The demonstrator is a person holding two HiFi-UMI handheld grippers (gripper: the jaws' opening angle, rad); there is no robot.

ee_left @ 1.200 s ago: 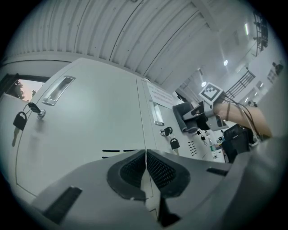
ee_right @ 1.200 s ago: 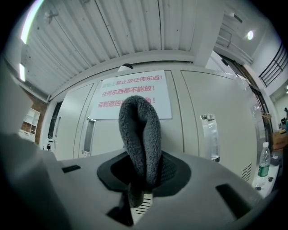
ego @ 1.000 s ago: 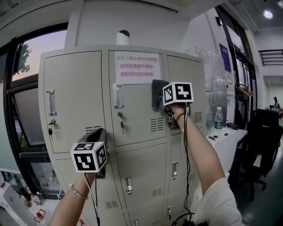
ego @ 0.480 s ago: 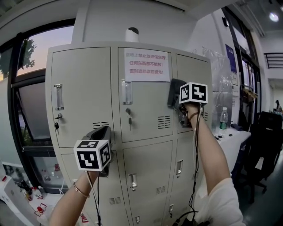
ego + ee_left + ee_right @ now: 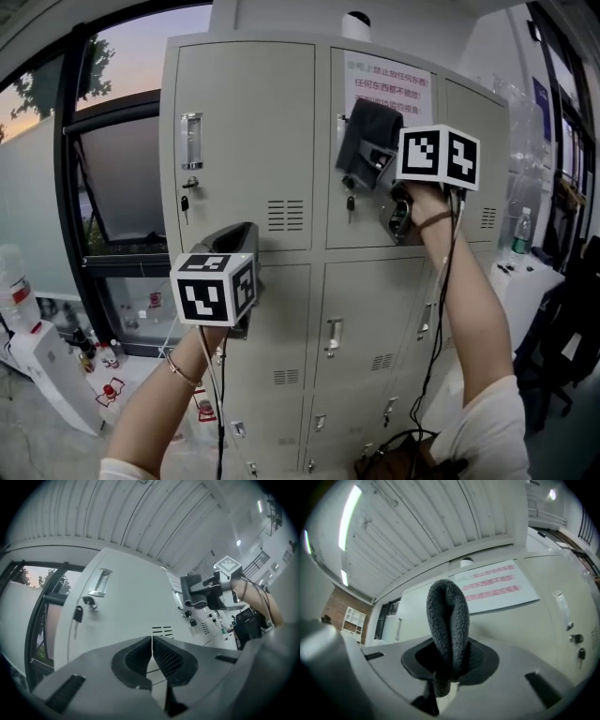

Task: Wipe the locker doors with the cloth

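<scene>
A beige metal locker bank fills the head view, with doors in several rows. My right gripper is raised to the top middle door and is shut on a dark grey cloth, which lies folded against that door just below a white notice with red print. In the right gripper view the cloth stands up between the closed jaws, with the notice behind it. My left gripper is shut with nothing in it, held lower by the top left door. Its pads meet below that door's vent slots.
Keys hang from the locks of the top doors. A dark-framed window stands left of the lockers, with bottles and small items on the floor below it. A white table with a bottle and a black chair are at the right.
The view has swung right and closer to the lockers. My right gripper has carried the cloth up and left, from the right door's edge onto the middle door under the notice. The left gripper stays shut.
</scene>
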